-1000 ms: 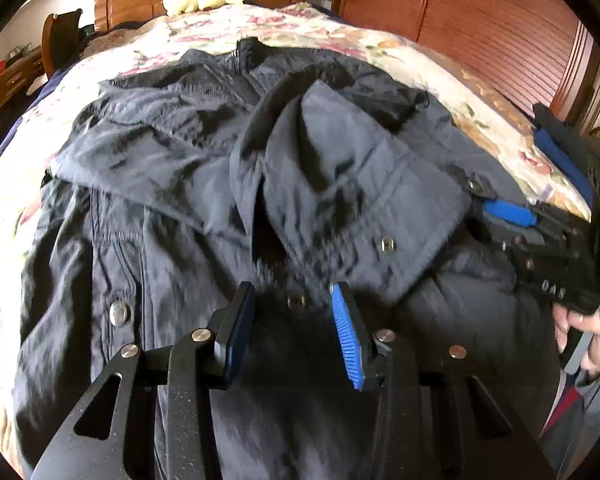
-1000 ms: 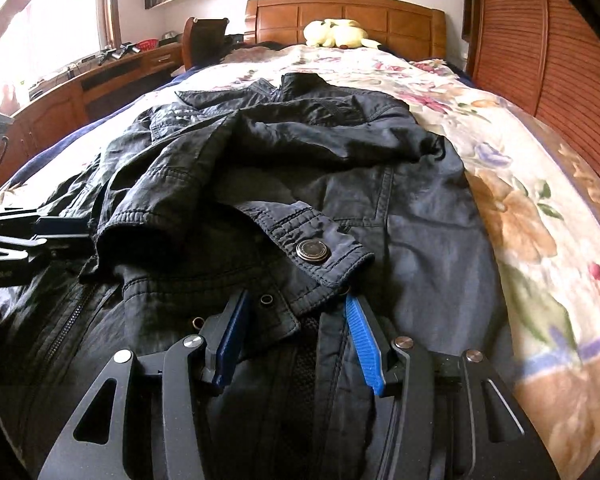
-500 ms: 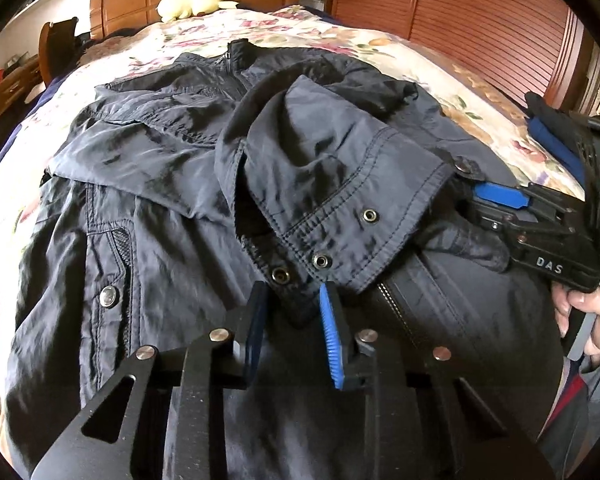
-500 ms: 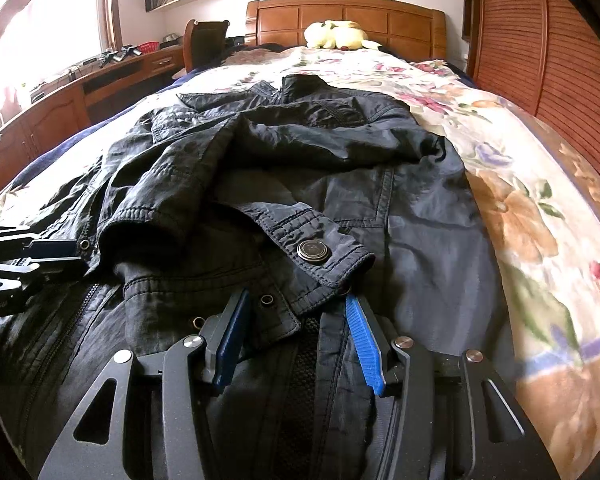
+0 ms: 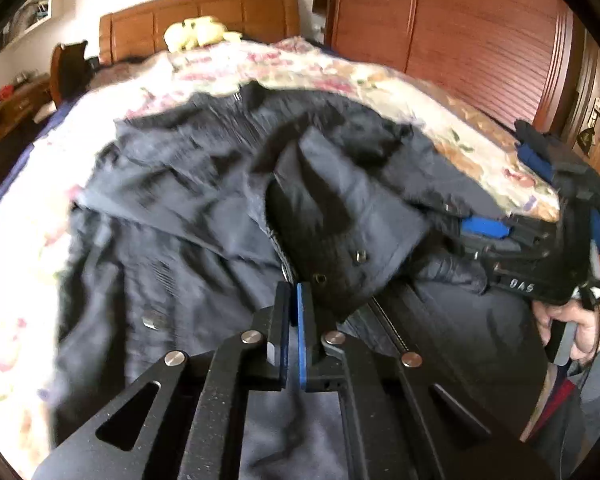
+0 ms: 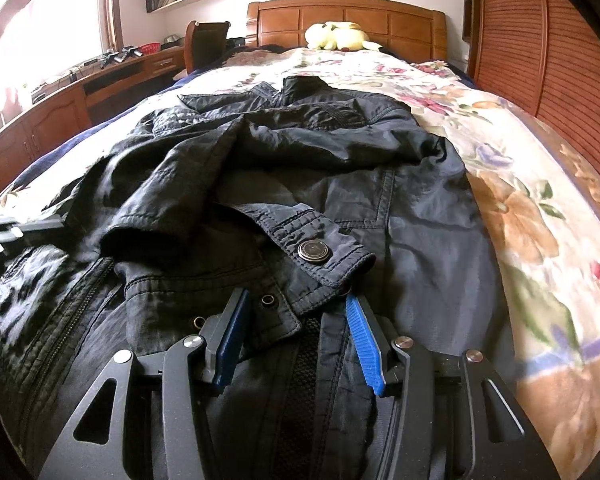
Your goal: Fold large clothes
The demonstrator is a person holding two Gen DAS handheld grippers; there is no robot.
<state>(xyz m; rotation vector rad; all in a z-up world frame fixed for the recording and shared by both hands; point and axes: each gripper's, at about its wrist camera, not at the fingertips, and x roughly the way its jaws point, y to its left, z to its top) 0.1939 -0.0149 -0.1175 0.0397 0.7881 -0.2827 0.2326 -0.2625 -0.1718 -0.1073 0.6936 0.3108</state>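
Note:
A large dark navy jacket (image 5: 204, 216) lies spread on the bed, both sleeves folded across its front. My left gripper (image 5: 294, 292) is shut at the jacket's bottom hem, beside the left sleeve cuff (image 5: 340, 276); whether cloth is pinched there is unclear. My right gripper (image 6: 296, 308) is open, its blue pads either side of the hem below the right sleeve cuff (image 6: 320, 256) with a metal snap. The jacket fills the right wrist view (image 6: 340, 168). The right gripper also shows in the left wrist view (image 5: 484, 228).
The bed has a floral cover (image 6: 540, 216) and a wooden headboard (image 6: 348, 20) with a yellow plush toy (image 6: 336, 36). A wooden wardrobe (image 5: 460, 40) stands on the right. A desk (image 6: 80, 88) and chair (image 6: 206, 44) stand on the left.
My left gripper has closed from wide open to shut at the hem and the view has tilted up with blur. The right gripper has stayed open and still.

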